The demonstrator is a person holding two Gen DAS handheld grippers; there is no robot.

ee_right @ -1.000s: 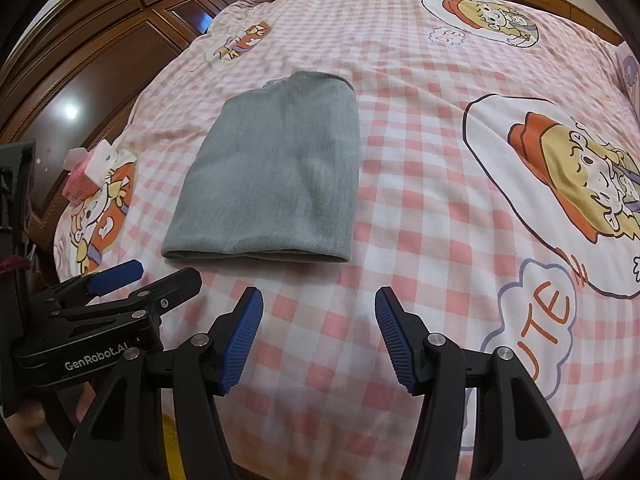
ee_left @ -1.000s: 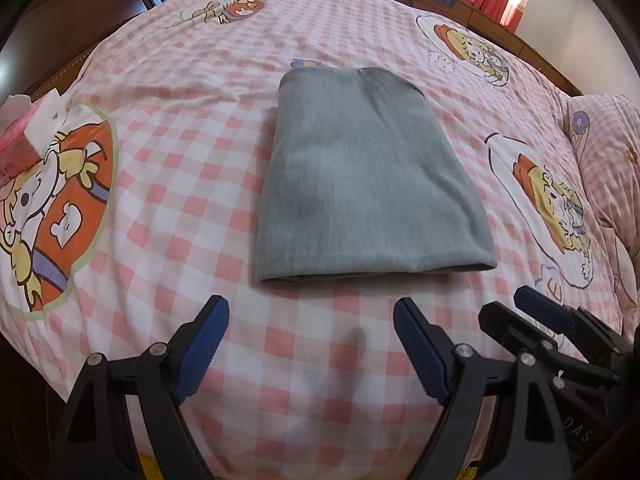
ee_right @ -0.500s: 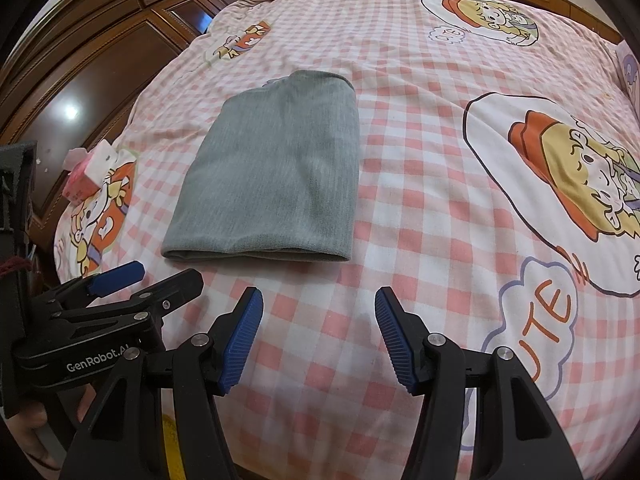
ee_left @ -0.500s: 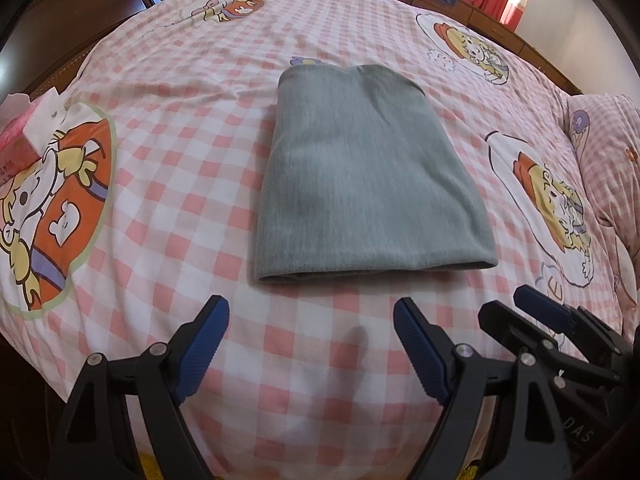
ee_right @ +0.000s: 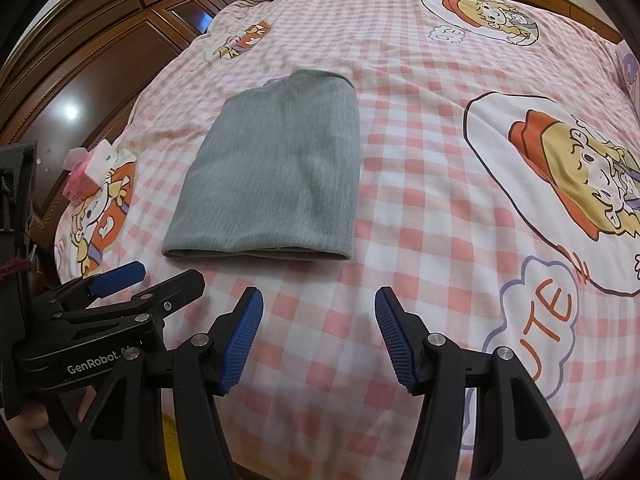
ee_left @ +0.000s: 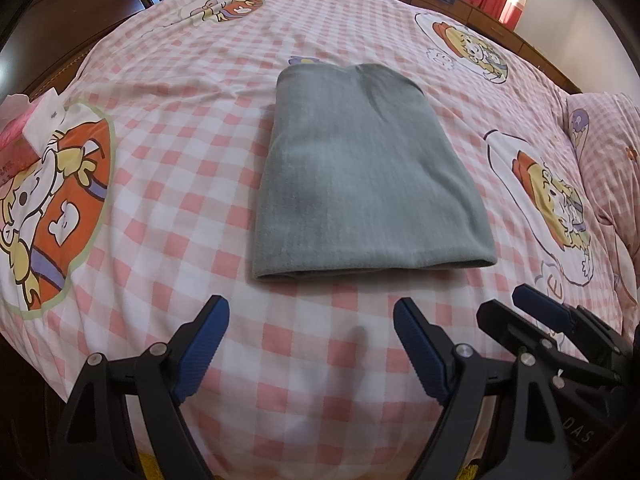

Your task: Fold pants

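The grey pants (ee_left: 368, 176) lie folded into a flat rectangle on the pink checked bedspread (ee_left: 192, 184), folded edge toward me. In the right wrist view the same pants (ee_right: 276, 176) sit left of centre. My left gripper (ee_left: 312, 340) hovers open just short of the near edge, nothing between its blue pads. My right gripper (ee_right: 318, 336) is also open and empty, a little right of the pants. Each view shows the other gripper at its side: the right gripper (ee_left: 560, 332) and the left gripper (ee_right: 116, 304).
A pink tissue pack (ee_right: 88, 176) lies near the bed's left edge. Dark wooden wardrobes (ee_right: 100, 56) stand to the left, a wooden headboard (ee_left: 480, 16) and red curtains at the back. A checked pillow (ee_left: 608, 152) rests at the right. Cartoon prints cover the bedspread.
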